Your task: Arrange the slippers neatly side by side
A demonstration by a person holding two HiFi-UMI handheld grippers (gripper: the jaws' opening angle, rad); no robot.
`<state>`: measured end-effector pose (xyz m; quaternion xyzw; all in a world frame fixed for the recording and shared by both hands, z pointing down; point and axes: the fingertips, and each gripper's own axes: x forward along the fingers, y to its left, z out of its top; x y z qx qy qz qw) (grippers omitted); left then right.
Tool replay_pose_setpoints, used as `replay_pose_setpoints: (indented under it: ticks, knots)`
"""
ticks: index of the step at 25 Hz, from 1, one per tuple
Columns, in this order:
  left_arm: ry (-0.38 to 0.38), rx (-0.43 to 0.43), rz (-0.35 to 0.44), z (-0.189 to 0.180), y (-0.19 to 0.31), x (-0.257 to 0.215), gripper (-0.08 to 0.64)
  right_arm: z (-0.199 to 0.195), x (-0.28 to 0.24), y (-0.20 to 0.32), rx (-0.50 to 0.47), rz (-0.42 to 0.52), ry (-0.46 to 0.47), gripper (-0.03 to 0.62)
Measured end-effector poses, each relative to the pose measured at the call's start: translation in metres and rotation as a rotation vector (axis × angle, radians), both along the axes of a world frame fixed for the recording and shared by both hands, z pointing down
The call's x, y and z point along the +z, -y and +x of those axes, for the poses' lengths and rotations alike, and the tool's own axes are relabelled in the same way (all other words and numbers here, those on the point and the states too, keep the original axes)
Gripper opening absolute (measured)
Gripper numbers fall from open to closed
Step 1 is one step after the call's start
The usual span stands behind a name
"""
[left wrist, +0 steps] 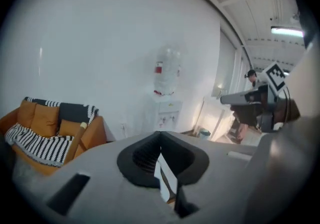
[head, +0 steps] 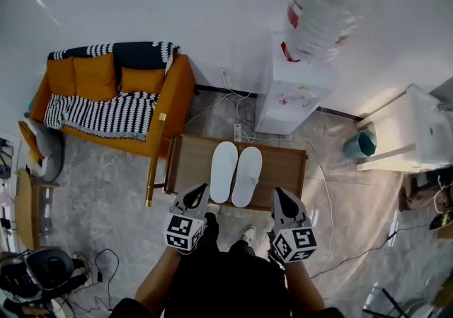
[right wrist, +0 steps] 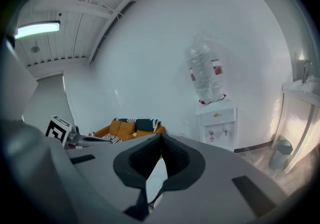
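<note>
Two white slippers, the left one [head: 224,171] and the right one [head: 247,175], lie side by side, toes pointing away, on a low wooden table [head: 283,168]. My left gripper [head: 201,192] hovers at the table's near edge, just left of the pair, shut and holding nothing. My right gripper [head: 279,196] hangs at the near edge to the right of the pair, also shut and empty. In the left gripper view the left gripper's jaws [left wrist: 160,138] meet at the tip, with a white sliver showing through the gap below. The right gripper view shows the same for the right gripper [right wrist: 161,140].
An orange sofa [head: 173,90] with a striped blanket stands at the back left. A water dispenser [head: 294,93] is behind the table, a teal bin [head: 361,144] and a white cabinet [head: 410,129] to the right. Cables [head: 322,189] run over the floor.
</note>
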<state>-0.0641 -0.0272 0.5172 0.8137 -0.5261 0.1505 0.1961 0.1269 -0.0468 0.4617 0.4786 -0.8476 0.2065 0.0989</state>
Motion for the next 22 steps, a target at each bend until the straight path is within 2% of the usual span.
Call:
replay_pose_setpoints:
  ticks: [5,9,11,15,18,22]
  knots:
    - [-0.055,-0.092,0.228,0.018,-0.04,-0.097,0.015,0.007,-0.034,-0.029,-0.035,0.063,0.033,0.012]
    - [-0.053,-0.176,0.387,0.037,-0.088,-0.16,0.015,0.017,-0.056,-0.067,-0.06,0.102,0.059,0.012]
    - [-0.047,-0.215,0.441,0.045,-0.112,-0.18,0.015,0.022,-0.062,-0.086,-0.073,0.119,0.066,0.012]
    - [-0.036,-0.262,0.471,0.06,-0.159,-0.194,0.016,0.033,-0.066,-0.125,-0.08,0.125,0.07,0.012]
    - [-0.015,-0.267,0.448,0.069,-0.178,-0.19,0.017,0.037,-0.066,-0.145,-0.096,0.126,0.063,0.012]
    - [-0.039,-0.252,0.419,0.082,-0.185,-0.181,0.017,0.04,-0.064,-0.162,-0.104,0.118,0.064,0.012]
